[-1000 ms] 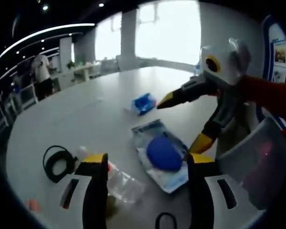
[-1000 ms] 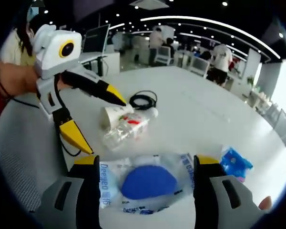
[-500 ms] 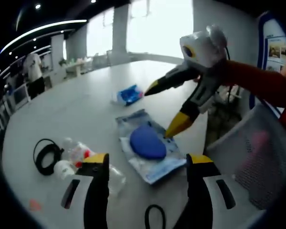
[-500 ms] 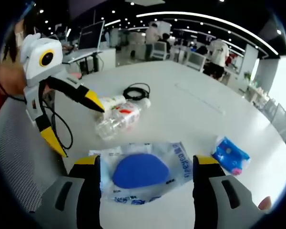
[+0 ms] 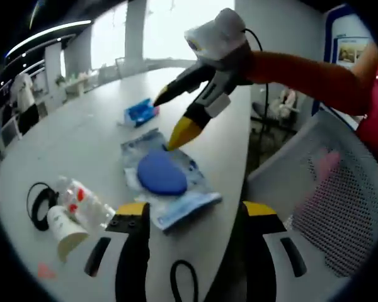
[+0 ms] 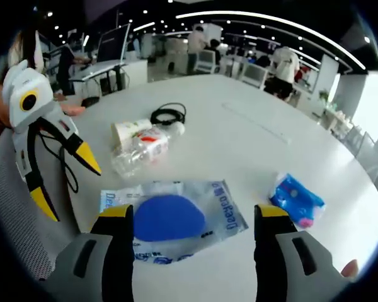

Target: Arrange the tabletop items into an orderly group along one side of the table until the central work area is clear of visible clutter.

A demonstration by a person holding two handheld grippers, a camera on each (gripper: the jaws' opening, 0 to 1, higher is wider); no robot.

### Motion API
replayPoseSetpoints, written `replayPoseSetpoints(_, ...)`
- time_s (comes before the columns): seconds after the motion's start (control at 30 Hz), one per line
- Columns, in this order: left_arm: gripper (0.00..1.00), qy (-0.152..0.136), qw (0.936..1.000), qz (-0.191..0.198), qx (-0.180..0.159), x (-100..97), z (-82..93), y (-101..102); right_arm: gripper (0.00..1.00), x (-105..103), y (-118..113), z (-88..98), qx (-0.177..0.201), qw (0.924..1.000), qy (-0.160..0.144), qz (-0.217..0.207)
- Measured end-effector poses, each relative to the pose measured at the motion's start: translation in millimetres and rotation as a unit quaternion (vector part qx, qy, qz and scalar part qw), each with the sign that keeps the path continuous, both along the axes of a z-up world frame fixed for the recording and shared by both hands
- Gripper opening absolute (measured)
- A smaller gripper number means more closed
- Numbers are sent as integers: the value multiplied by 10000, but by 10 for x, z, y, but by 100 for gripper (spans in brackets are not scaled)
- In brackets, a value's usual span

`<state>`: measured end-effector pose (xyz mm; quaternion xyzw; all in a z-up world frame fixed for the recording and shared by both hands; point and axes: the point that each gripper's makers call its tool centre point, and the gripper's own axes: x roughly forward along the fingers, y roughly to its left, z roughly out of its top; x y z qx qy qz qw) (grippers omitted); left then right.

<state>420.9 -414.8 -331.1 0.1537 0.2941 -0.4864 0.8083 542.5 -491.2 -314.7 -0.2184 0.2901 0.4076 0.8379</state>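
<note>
1. The clear packet with the blue pad (image 6: 170,217) lies flat on the white counter (image 6: 239,135) in the lower centre of the right gripper view, between your right gripper's jaws and just beyond their tips; in the left gripper view it sits at centre (image 5: 162,175).
2. Your right gripper (image 6: 187,220) is spread wide and pinches nothing. In the left gripper view it comes in from the upper right (image 5: 170,116), its lower yellow tip just above the packet's far edge.
3. Your left gripper (image 5: 193,217) is also spread, with nothing between its jaws. In the right gripper view it hangs at the left edge (image 6: 66,185), off the counter's side.
4. The small blue packet (image 6: 295,200) lies at right of the right gripper view, well apart from the big packet.
5. The clear plastic bottle (image 6: 142,146) lies on its side at upper left of centre, a paper cup (image 6: 127,131) touching it, also tipped over.
6. A coiled black cable (image 6: 167,115) sits just behind the bottle.
7. A mesh chair back (image 5: 321,195) stands at right of the left gripper view.
</note>
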Motion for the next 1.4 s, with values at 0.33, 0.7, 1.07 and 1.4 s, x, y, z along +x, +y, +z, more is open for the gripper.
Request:
replayPoseSetpoints(0.33, 36, -569, 9939, -658, 682, 52, -163, -40, 72, 87, -109, -134, -145, 9997, 190, 17)
replayPoseSetpoints(0.7, 18, -765, 9876, -1028, 913, 76, -281, -125, 54, 291, -132, -257, -238, 9985, 488, 47)
replayPoseSetpoints(1.07, 13, -783, 9850, -1158, 1009, 85, -339, -143, 40, 530, -151, -417, -422, 9956, 831, 131)
replayPoseSetpoints(1.4, 9, -753, 9825, -1263, 1139, 93, -423, -128, 38, 591, -163, -593, -479, 9911, 1230, 154)
